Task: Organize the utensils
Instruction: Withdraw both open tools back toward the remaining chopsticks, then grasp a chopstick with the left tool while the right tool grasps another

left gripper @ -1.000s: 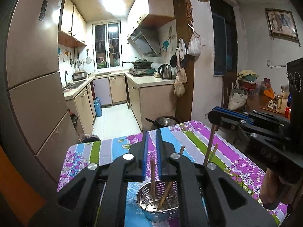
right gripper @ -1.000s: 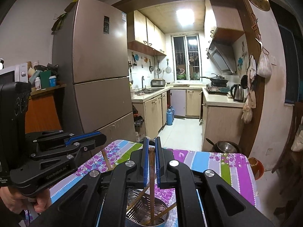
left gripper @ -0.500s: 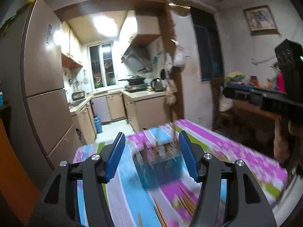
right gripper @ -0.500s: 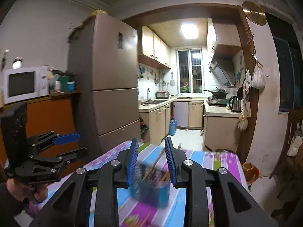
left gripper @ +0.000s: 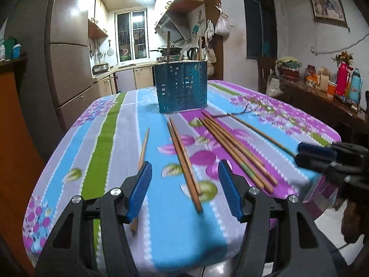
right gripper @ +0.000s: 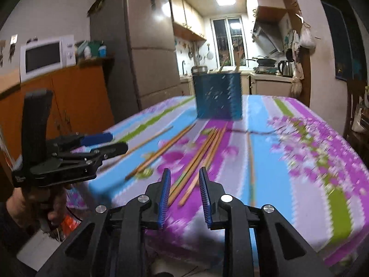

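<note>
A perforated metal utensil holder (left gripper: 182, 86) stands upright at the far middle of the table with a few chopsticks sticking out of it; it also shows in the right wrist view (right gripper: 218, 95). Several wooden chopsticks (left gripper: 184, 159) lie loose on the flowered tablecloth (left gripper: 103, 138) between the holder and the near edge, also in the right wrist view (right gripper: 196, 159). My left gripper (left gripper: 184, 189) is open and empty, low over the near edge, with a chopstick pair between its fingers' line. My right gripper (right gripper: 184, 194) is open and empty at the near edge, also visible at right (left gripper: 322, 154).
A fridge (right gripper: 138, 57) and an orange cabinet (right gripper: 57, 97) with a microwave (right gripper: 46, 56) stand to the left of the table. A dark sideboard (left gripper: 322, 97) with bottles is to the right. The kitchen lies beyond the table.
Both grippers let go of chopsticks in the holder, opened, and pulled back and down to the near table edge. The holder now stands far ahead.
</note>
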`<state>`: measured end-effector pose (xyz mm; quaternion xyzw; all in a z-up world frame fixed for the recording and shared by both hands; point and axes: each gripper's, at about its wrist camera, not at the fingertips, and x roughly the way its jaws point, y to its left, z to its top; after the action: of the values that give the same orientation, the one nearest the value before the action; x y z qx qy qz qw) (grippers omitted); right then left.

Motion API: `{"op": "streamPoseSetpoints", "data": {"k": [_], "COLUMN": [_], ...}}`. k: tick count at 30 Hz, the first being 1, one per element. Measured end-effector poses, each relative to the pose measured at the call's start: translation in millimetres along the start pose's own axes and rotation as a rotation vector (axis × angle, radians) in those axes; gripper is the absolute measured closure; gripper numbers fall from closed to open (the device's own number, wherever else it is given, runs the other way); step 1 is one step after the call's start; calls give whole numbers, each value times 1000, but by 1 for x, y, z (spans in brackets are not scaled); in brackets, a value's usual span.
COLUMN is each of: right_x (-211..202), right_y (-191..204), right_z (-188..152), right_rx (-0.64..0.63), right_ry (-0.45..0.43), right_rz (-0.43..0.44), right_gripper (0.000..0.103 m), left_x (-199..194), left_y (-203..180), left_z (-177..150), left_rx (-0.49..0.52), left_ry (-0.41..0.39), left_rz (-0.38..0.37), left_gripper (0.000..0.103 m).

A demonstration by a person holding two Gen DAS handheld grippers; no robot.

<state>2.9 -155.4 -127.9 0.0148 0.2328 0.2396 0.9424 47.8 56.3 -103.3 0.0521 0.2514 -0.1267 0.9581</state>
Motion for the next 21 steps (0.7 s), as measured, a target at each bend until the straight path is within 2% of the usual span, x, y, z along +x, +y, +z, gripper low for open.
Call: {"op": "streamPoseSetpoints", "data": {"k": [3, 6, 13, 21], "right_x": [13, 22, 32, 35], "right_y": [5, 4, 8, 7], "right_z": [-7, -11, -13, -15], "right_rx": [-2, 4, 13, 1], "right_ry": [38, 63, 77, 82], "right_rz": [-38, -62, -53, -87], "right_gripper": [89, 91, 92, 92], "left_x": [2, 1, 4, 7], "left_y": [1, 2, 5, 0], "left_z": [-10, -17, -27, -36], "left_rx": [-6, -9, -25, -6], "left_ry": [19, 23, 30, 35], "left_rz": [-8, -12, -22, -34], "left_gripper": [46, 46, 46, 46]}}
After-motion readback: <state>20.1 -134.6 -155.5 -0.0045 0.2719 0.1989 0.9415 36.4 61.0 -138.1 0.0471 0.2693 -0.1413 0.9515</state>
